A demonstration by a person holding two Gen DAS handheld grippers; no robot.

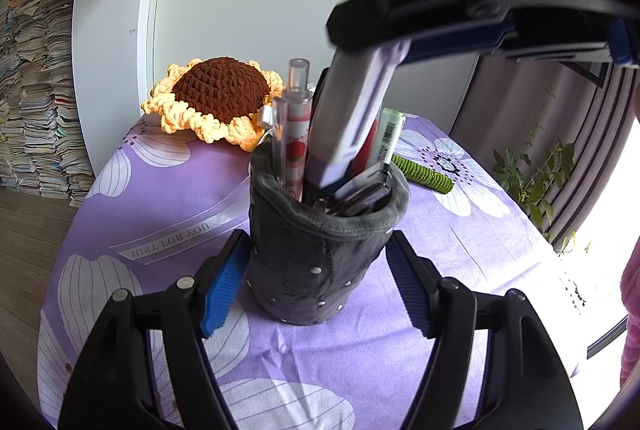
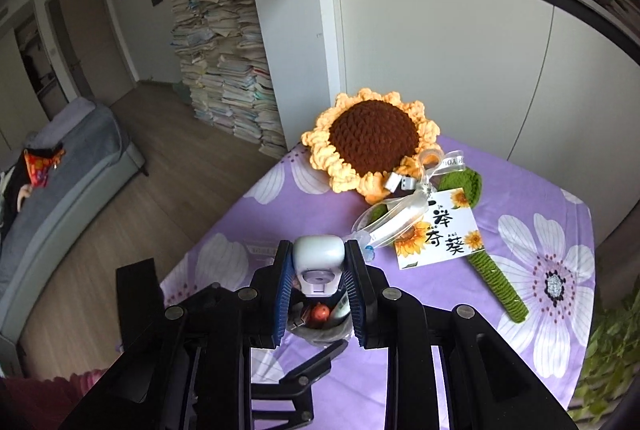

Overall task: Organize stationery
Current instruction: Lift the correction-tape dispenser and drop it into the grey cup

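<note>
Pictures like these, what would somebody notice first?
Probably the big crocheted sunflower, lying at the far end of the purple flowered tablecloth. Next, the dark grey fuzzy pen holder stuffed with pens, standing between the left gripper fingers. The right gripper pinches a white, purple-striped stationery item whose lower end is in the holder.

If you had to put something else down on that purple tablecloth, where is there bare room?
Bare cloth lies right of the green crochet stem, around the printed flower, and left of the grey pen pouch towards the table edge. The far middle is crowded: crochet sunflower, ribbon and card. The pouch itself is packed.
</note>
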